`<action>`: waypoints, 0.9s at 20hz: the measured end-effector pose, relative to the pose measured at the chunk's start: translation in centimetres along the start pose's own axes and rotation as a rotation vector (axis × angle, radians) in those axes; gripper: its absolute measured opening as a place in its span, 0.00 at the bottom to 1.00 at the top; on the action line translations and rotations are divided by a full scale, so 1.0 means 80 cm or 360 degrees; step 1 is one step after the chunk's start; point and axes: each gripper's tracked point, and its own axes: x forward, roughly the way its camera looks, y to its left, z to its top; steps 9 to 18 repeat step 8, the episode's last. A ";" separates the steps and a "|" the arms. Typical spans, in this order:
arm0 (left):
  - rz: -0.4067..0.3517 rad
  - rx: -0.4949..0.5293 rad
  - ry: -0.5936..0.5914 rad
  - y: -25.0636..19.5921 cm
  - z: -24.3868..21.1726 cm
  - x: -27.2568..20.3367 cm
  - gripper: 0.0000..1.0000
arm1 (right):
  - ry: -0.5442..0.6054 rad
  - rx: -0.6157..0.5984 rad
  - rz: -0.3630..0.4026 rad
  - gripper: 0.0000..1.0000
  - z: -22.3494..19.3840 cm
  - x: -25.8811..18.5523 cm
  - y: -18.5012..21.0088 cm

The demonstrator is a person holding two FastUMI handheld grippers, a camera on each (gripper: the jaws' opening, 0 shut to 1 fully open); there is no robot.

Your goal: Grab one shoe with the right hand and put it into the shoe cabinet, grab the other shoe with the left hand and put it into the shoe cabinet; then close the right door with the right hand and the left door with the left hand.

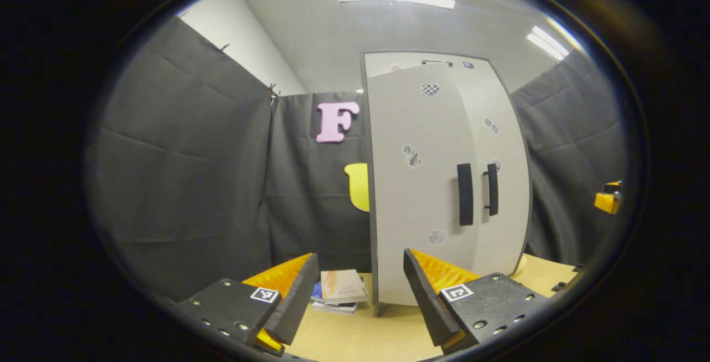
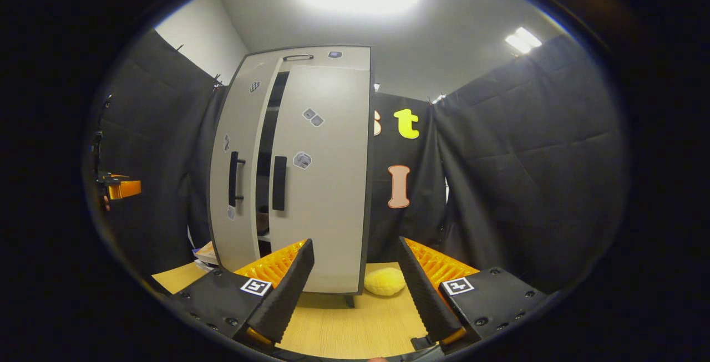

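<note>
Two sets of tongs, the left tongs (image 1: pixel 360 290) and the right tongs (image 2: pixel 355 287), stand spread apart and grip nothing, both facing the pale shoe cabinet (image 2: pixel 310 173) on the wooden table (image 2: pixel 355 323). Its left door (image 1: pixel 416 195) and right door (image 2: pixel 327 184) sit nearly closed with a dark gap between their black handles, small stickers on them too blurred to read, and shoes cannot be made out inside. Books (image 1: pixel 341 291) lie by the cabinet's left foot, a yellow fluffy ball (image 2: pixel 384 282) by its right.
</note>
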 end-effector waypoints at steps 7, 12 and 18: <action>0.0058 0.0030 0.0043 0.024 -0.015 -0.032 0.96 | -0.0010 0.0000 -0.0017 0.96 0.004 -0.014 -0.009; 0.0065 0.0033 0.0048 0.026 -0.016 -0.035 0.96 | -0.0013 -0.0001 -0.0021 0.96 0.004 -0.016 -0.009; 0.0065 0.0033 0.0048 0.026 -0.016 -0.035 0.96 | -0.0013 -0.0001 -0.0021 0.96 0.004 -0.016 -0.009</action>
